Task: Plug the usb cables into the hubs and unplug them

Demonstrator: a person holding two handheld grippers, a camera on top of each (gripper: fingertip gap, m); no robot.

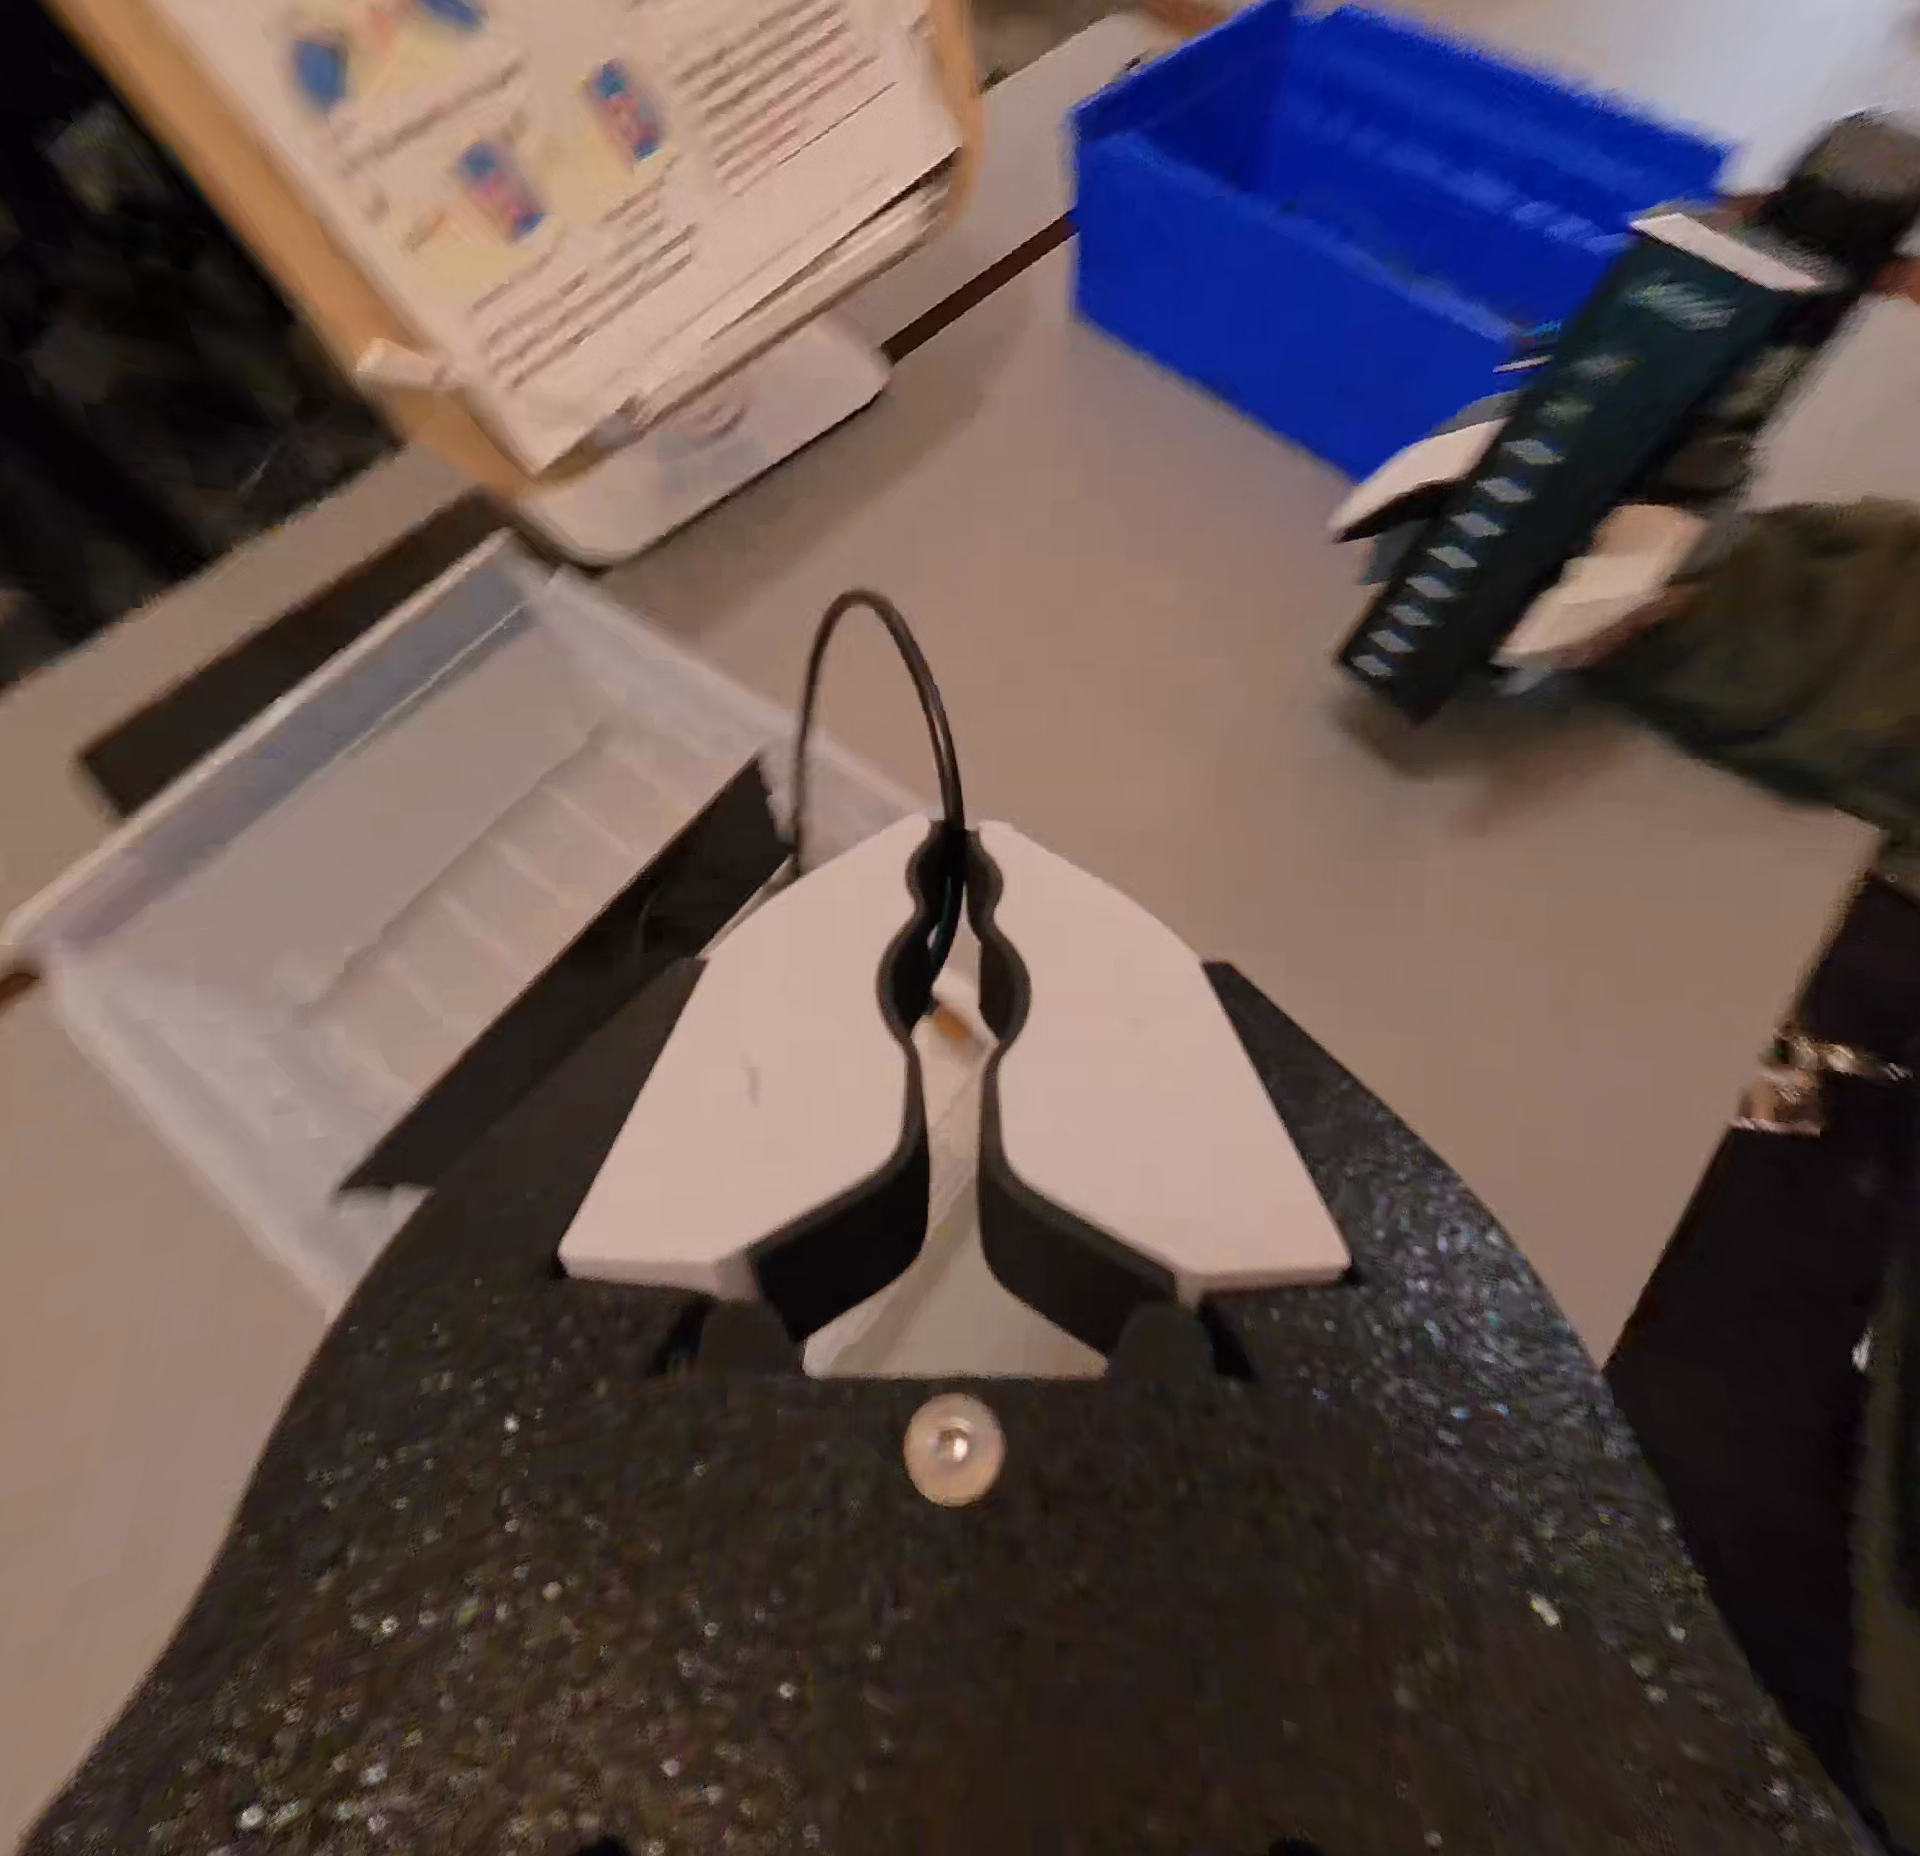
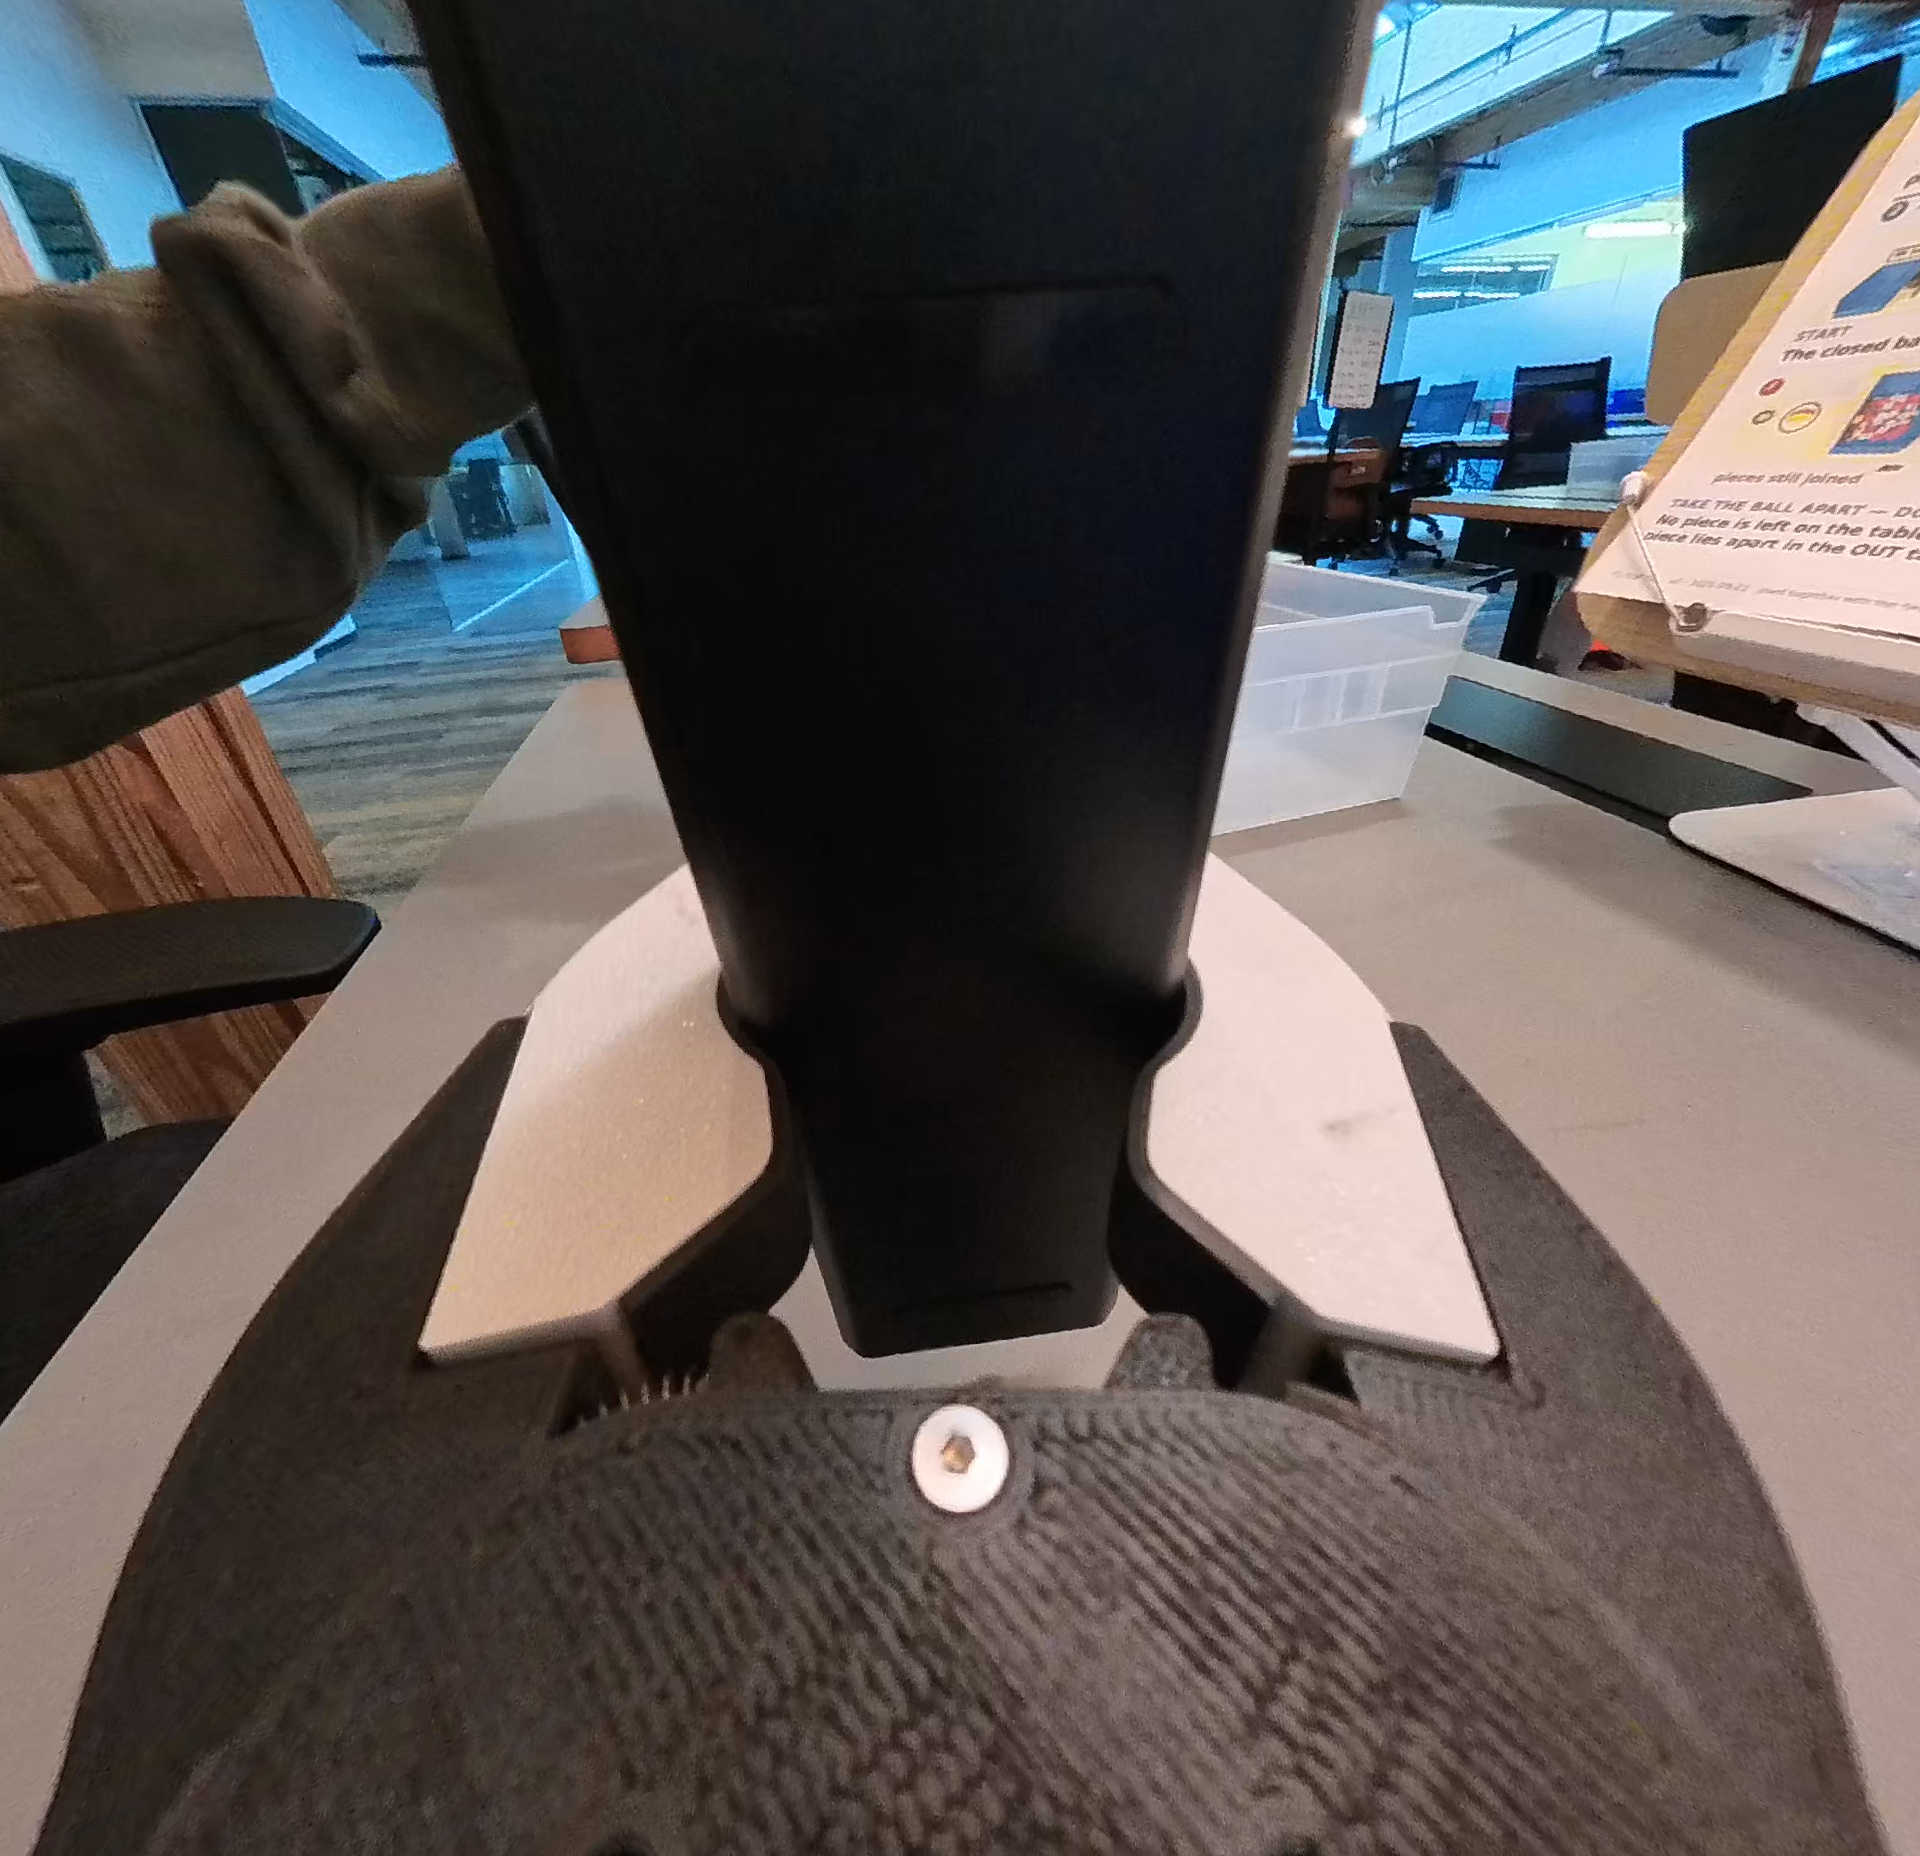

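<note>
My left gripper (image 1: 951,850) is shut on a thin black USB cable (image 1: 883,663). The cable loops up out of the fingertips and drops behind the left finger; its plug is hidden. My right gripper (image 2: 956,933) is shut on a long black USB hub (image 2: 914,456) that stands up between the white fingers (image 2: 613,1131) and fills the middle of the right wrist view. In the left wrist view the hub (image 1: 1558,476) shows at the right, held tilted above the table with its row of ports facing me, in the right gripper (image 1: 1507,539).
A clear plastic tray (image 1: 312,871) sits on the grey table (image 1: 1143,663) to the left; it also shows in the right wrist view (image 2: 1340,684). A blue bin (image 1: 1299,248) stands at the back right. An instruction sheet on a stand (image 1: 582,175) is at the back. A person's green sleeve (image 2: 208,456) is at left. My right fingertips sit around 25 cm from my left ones.
</note>
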